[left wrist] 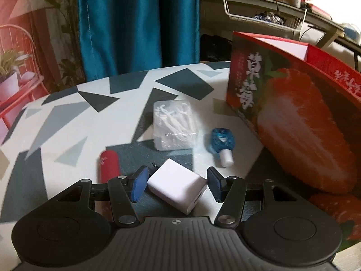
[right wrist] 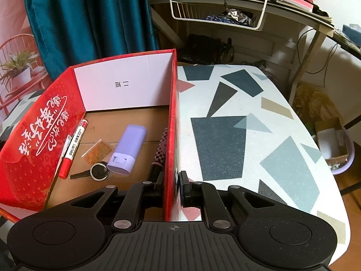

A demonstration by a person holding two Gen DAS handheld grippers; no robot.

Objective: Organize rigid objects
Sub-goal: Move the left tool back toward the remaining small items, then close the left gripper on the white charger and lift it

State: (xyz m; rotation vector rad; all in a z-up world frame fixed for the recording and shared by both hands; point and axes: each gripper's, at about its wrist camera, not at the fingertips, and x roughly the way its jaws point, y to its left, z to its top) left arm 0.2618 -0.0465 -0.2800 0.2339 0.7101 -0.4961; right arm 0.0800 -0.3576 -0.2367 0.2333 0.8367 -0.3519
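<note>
A white charger cube [left wrist: 178, 187] lies skewed on the patterned table, between the blue pads of my left gripper [left wrist: 177, 177]; both pads touch its corners. Just beyond it are a red tube [left wrist: 109, 167], a clear box of floss picks [left wrist: 173, 126] and a small blue item with a white cap [left wrist: 222, 142]. The red strawberry box [left wrist: 304, 124] stands to the right. My right gripper [right wrist: 173, 180] is shut on that box's right wall [right wrist: 172, 113]. Inside the box lie a red marker [right wrist: 73, 145], a purple power bank [right wrist: 127, 149], a round-headed key [right wrist: 98, 171] and a checked pen [right wrist: 161, 151].
The patterned table [right wrist: 237, 135] stretches to the right of the box and drops off at its far and right edges. A teal curtain [left wrist: 135, 22] hangs behind. A cluttered desk with a white wire basket [right wrist: 216, 11] stands beyond the table.
</note>
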